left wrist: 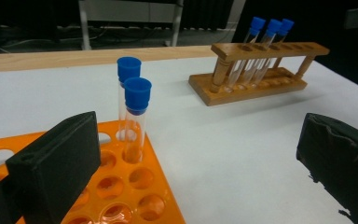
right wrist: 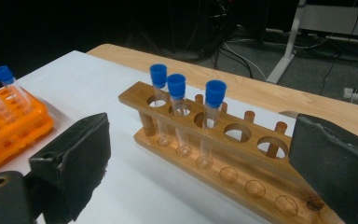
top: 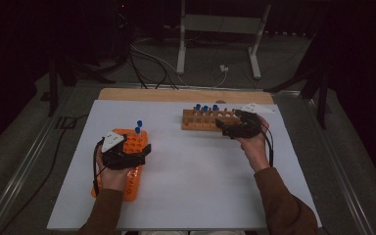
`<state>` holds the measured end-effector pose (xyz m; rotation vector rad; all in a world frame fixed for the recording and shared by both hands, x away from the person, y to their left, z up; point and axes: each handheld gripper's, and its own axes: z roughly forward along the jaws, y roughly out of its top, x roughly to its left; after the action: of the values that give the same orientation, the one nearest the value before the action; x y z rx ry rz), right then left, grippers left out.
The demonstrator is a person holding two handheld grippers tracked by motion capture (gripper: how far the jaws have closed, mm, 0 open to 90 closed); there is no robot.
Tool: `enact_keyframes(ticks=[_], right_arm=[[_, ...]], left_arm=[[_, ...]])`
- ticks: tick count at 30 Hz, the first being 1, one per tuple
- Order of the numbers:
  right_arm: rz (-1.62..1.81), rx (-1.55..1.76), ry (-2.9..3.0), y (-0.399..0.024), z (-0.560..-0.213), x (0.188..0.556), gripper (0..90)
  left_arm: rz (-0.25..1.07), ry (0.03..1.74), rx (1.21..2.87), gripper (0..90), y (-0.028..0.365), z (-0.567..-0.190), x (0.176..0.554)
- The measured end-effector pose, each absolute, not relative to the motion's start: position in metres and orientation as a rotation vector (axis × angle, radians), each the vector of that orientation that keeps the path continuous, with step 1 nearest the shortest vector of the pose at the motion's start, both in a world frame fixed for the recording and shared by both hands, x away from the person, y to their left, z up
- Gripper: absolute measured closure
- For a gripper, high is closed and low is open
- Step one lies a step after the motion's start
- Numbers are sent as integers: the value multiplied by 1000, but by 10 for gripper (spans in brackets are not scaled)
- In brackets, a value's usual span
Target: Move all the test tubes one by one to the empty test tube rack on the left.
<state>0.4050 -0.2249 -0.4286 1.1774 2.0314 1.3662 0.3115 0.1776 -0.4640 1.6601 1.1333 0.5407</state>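
Left gripper [left wrist: 191, 158] jaws spread wide, empty, over orange tube rack [left wrist: 135, 186] near tabletop's left edge. Right gripper [right wrist: 200, 172] wide open, empty, at wooden test-tube rack [right wrist: 242, 163] near far edge, three blue-capped tubes [right wrist: 212, 121] inside.

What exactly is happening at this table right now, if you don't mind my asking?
A person holds a gripper in each hand over two test tube racks. The left gripper sits open over the orange rack, which holds two blue-capped tubes. The right gripper is open beside the wooden rack, which holds three capped tubes. Neither holds anything.
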Motion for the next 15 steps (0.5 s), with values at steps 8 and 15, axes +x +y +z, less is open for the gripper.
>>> enact_keyframes(ticks=[8,15], right_arm=[[1290,1173,2077,-216,-428,428,85],[1230,1247,2084,-210,-435,453,251]], left_arm=[[550,1150,1649,7,180,-467,313],[556,1160,1639,8,181,-468,313]])
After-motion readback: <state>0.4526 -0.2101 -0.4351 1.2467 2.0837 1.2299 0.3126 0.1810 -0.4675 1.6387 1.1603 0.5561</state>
